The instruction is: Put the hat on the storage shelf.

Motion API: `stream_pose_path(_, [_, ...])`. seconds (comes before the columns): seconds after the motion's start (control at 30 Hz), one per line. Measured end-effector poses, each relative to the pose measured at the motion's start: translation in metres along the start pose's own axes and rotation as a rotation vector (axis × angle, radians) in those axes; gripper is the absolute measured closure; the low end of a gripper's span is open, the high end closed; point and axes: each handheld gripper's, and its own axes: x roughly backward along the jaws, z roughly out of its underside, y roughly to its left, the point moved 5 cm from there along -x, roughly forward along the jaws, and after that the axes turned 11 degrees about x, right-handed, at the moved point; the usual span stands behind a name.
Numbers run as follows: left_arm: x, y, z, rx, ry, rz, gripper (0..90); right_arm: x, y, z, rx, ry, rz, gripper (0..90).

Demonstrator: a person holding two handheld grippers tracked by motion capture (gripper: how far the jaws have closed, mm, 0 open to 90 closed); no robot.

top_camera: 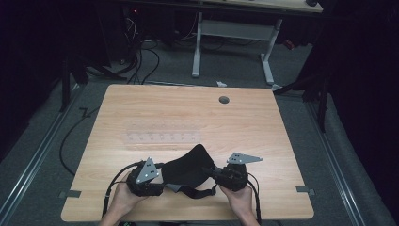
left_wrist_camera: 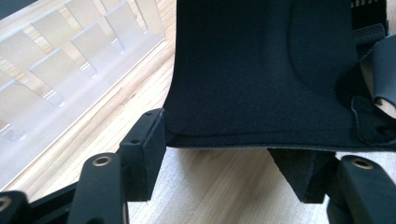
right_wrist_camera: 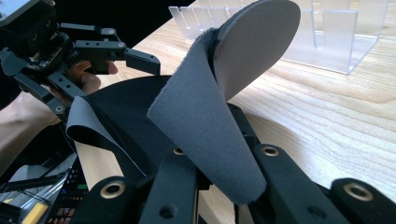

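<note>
Pad (top_camera: 186, 170), black neoprene with straps, lies at lower centre of the high view on the table (top_camera: 141, 113), held between 2 grippers. Right gripper (right_wrist_camera: 219, 186) is clamped on a curled flap. Left gripper (left_wrist_camera: 224, 154) stands fairly wide, the pad's edge between its jaws, unpinched. Clear rack (top_camera: 162, 137) lies beyond. Seemingly mid-way: folding or placing remains.

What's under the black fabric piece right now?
Under the black fabric piece lies bare wooden table; a strap pokes out at its near edge. Whatever lies beneath its middle is covered.
</note>
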Motion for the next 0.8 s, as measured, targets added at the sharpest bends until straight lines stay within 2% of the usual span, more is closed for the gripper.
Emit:
stream_pose_path(0.07, [0.000, -0.001, 0.000, 0.014, -0.001, 0.017, 41.7, -0.002, 0.001, -0.001, 0.000, 0.002, -0.006, 84.4])
stream_pose_path(0.13, [-0.001, -0.001, 0.001, -0.004, -0.003, 0.007, 42.2, -0.004, 0.003, -0.001, -0.003, 0.008, -0.014, 84.3])
stream_pose_path(0.27, [-0.001, 0.000, 0.001, 0.009, 0.001, 0.015, 44.9, -0.007, 0.004, -0.003, 0.001, 0.006, -0.018, 84.2])
stream_pose_path(0.53, [0.001, 0.001, 0.000, 0.005, 0.010, 0.018, 50.4, -0.013, 0.007, -0.006, -0.002, 0.008, -0.031, 83.7])
stream_pose_path(0.8, [0.006, -0.002, -0.003, -0.015, 0.021, 0.048, 62.8, -0.015, 0.007, -0.009, -0.004, 0.002, -0.034, 82.6])
